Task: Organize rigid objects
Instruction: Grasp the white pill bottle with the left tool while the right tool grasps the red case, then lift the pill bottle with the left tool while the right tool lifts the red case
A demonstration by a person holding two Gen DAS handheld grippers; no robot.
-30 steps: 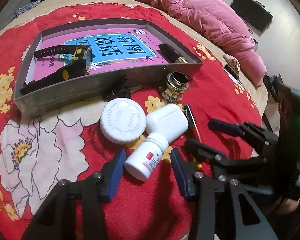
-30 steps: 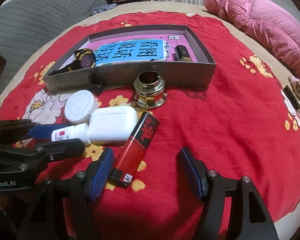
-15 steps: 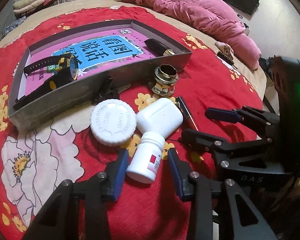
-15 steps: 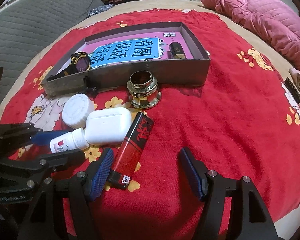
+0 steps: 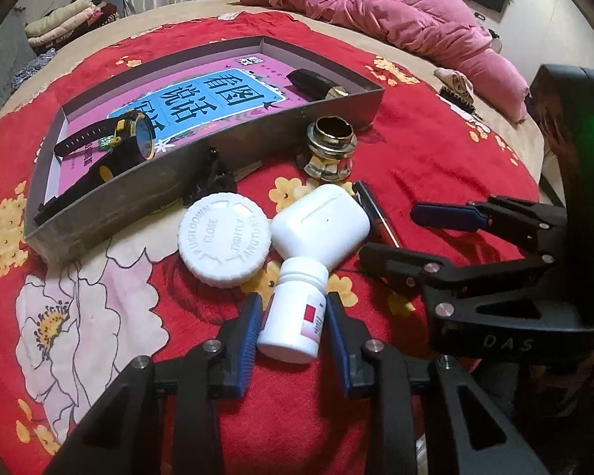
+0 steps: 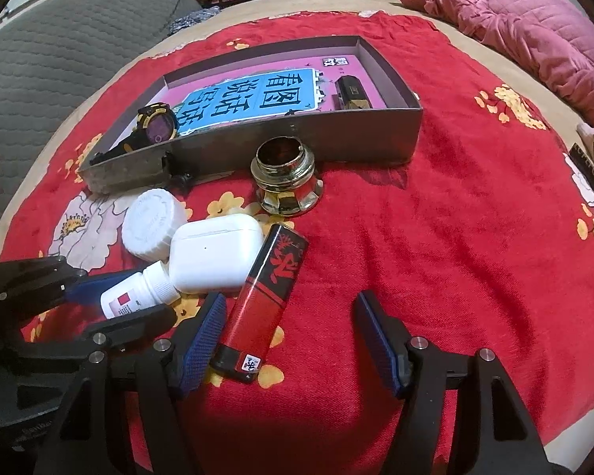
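Left hand-held gripper (image 5: 293, 328) nearly closed; right hand-held gripper (image 6: 293, 340) spread wide.

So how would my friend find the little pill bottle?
Look at the grey box on the red blanket; a bunch of things lie just in front of it. The bottle is the nearest white one, on its side between the left jaws, the only one with a red square label.

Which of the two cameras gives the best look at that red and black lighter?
The right wrist view. There the lighter lies full length between the open fingers of the right gripper, print and label visible. In the left wrist view only a thin dark edge peeks from behind the white earbud case.
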